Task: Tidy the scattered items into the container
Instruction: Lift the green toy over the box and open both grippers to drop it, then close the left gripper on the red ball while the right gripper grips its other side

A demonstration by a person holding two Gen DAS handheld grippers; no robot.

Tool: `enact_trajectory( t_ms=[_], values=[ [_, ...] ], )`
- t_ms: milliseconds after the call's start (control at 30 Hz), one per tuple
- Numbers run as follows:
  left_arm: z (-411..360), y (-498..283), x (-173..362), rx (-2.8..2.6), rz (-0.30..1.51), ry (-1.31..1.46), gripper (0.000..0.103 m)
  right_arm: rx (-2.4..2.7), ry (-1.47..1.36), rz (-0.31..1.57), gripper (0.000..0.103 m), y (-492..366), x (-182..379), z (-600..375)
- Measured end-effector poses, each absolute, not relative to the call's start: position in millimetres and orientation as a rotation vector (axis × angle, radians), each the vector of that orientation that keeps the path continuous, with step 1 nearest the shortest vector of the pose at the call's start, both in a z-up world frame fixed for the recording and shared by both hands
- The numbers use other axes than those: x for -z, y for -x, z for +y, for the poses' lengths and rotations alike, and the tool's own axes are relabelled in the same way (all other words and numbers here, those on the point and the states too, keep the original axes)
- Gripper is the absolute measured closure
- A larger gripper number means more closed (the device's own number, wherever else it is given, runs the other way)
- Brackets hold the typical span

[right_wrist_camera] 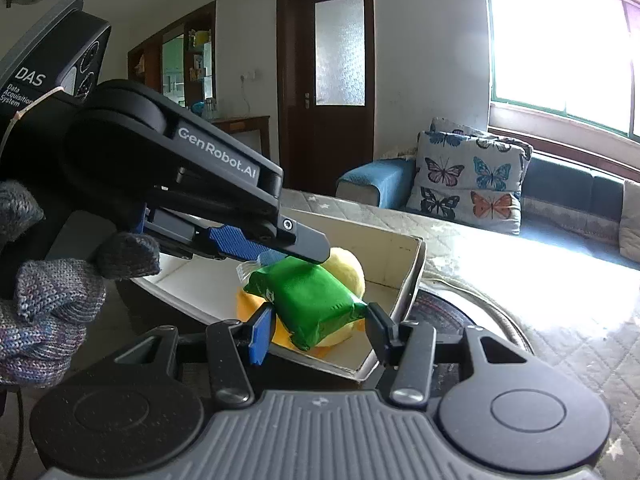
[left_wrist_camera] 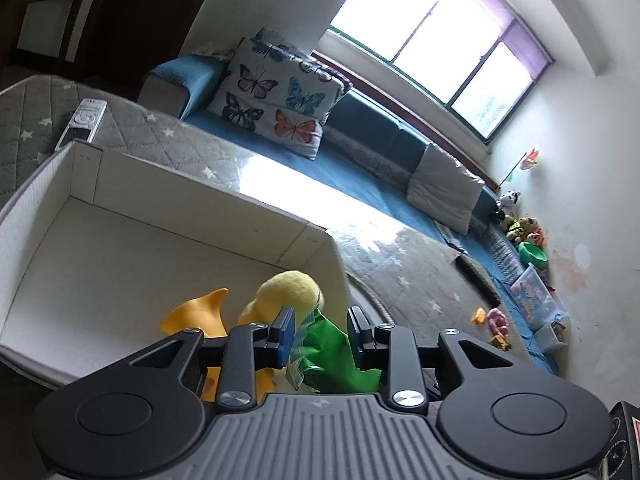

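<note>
Here, a green foil packet (right_wrist_camera: pixel 308 300) is pinched by both claws at once. The left claw (left_wrist_camera: pixel 322 320) is closed partway on one crimped end. The right claw (right_wrist_camera: pixel 320 320) is spread a little wider, and its two pads are pressed against the packet's sides. The packet is held just above the open white box (left_wrist_camera: pixel 200 184), over a yellow plush duck (left_wrist_camera: pixel 288 292) that lies inside.

The box is set on a grey quilted cover with white stars (left_wrist_camera: pixel 168 136), on which a remote control (left_wrist_camera: pixel 82 124) is also laid. Behind it, a blue sofa (left_wrist_camera: pixel 360 172) with a butterfly cushion (left_wrist_camera: pixel 276 100) is placed under a bright window (left_wrist_camera: pixel 440 32).

Only in the left wrist view are toys (left_wrist_camera: pixel 524 236) seen heaped by the far wall. Only in the right wrist view are a knitted-gloved hand (right_wrist_camera: pixel 44 292) on the left claw and a dark wooden door (right_wrist_camera: pixel 324 80) seen.
</note>
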State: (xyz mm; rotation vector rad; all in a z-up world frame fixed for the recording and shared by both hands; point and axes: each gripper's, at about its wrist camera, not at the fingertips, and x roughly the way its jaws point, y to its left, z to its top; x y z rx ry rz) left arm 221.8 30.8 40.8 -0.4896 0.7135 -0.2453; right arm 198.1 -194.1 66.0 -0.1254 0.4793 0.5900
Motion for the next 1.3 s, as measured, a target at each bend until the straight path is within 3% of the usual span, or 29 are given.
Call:
enact_trajectory(
  t_ms=[767, 833, 900, 1300],
  values=[
    [23.7, -191.9, -44.1, 0.262, 0.694, 0.441, 0.072, -0.537, 0.139, 0.502, 0.051, -173.3, -62.4, -223.7],
    [20.4, -184.0, -45.2, 0.268, 0.694, 0.432, 0.072, -0.530, 0.148, 0.508, 0.049, -166.4, -62.0, -228.2],
    [17.0, -175.3, -45.5, 0.277, 0.698, 0.421, 0.072, -0.522, 0.149, 0.514, 0.039, -157.8, -61.3, -232.3],
    [-8.5, -146.4, -25.2, 0.311, 0.770, 0.382, 0.072, -0.476, 0.141, 0.576, 0.039, -116.2, -43.7, -251.4]
  ],
)
